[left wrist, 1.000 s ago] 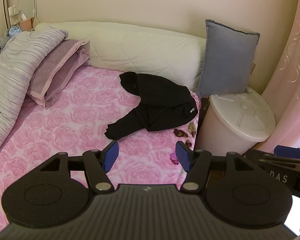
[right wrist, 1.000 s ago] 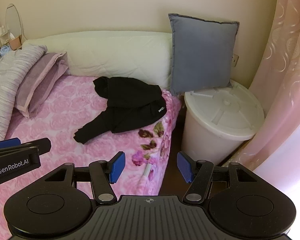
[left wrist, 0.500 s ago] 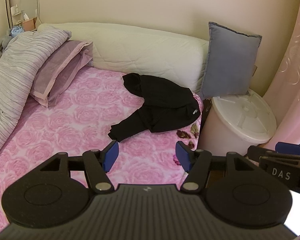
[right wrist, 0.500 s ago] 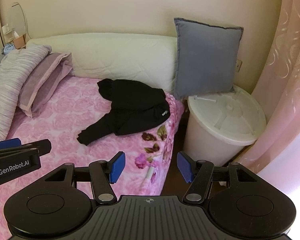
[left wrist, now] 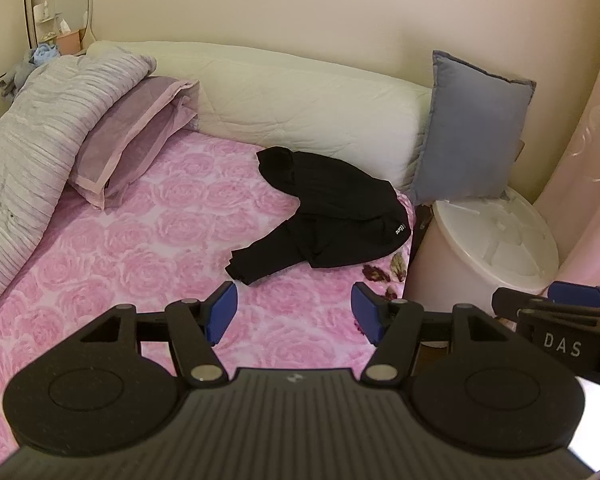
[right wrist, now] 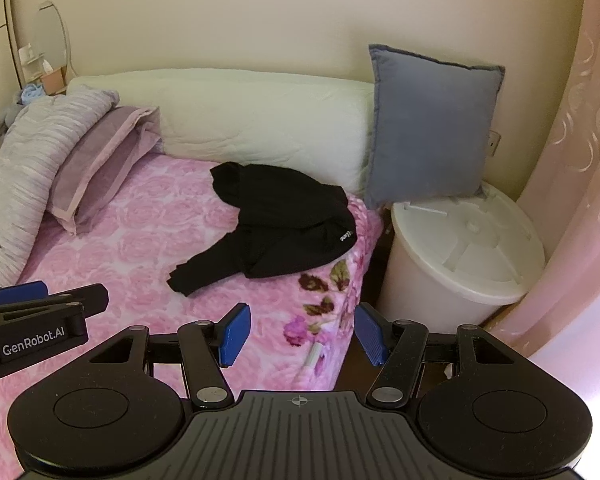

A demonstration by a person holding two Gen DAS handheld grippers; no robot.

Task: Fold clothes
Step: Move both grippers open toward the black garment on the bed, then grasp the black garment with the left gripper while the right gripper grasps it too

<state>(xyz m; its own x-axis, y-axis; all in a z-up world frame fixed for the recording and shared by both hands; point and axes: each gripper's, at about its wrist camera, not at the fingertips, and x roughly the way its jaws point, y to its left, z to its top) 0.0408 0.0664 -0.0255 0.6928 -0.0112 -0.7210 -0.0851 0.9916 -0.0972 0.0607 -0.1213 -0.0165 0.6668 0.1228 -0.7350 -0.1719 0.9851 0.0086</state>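
Left-wrist view: your left gripper [left wrist: 294, 312] hangs over the pink rose-patterned bedspread [left wrist: 140, 248], its blue pads [left wrist: 222, 312] spread wide with nothing between them. Ahead of the fingertips, and clear of them, lies the black garment [left wrist: 332, 208], crumpled in a loose heap near the right edge of the bed; one narrow part, probably a sleeve, trails toward you and ends just beyond the left pad. A small white label shows on the garment's right side, too small to read. Behind the garment a long cream bolster [left wrist: 300, 108] runs along the wall. A grey-blue cushion [left wrist: 472, 136] stands upright at the bolster's right end. At the left, a lilac pillow [left wrist: 132, 132] leans against a folded grey striped quilt [left wrist: 40, 128]. Beside the bed, at the right, stands a white lidded bin [left wrist: 496, 240], with a pink curtain [left wrist: 580, 160] behind it.

Right-wrist view: your right gripper [right wrist: 302, 334] hangs over the bed's right edge, its jaws likewise spread wide and empty. The garment lies ahead and slightly left of its fingertips, untouched. The left gripper's finger enters this view at the lower left edge, and the right gripper's finger appears at the right edge of the left-wrist view, so the two tools sit side by side, near each other.
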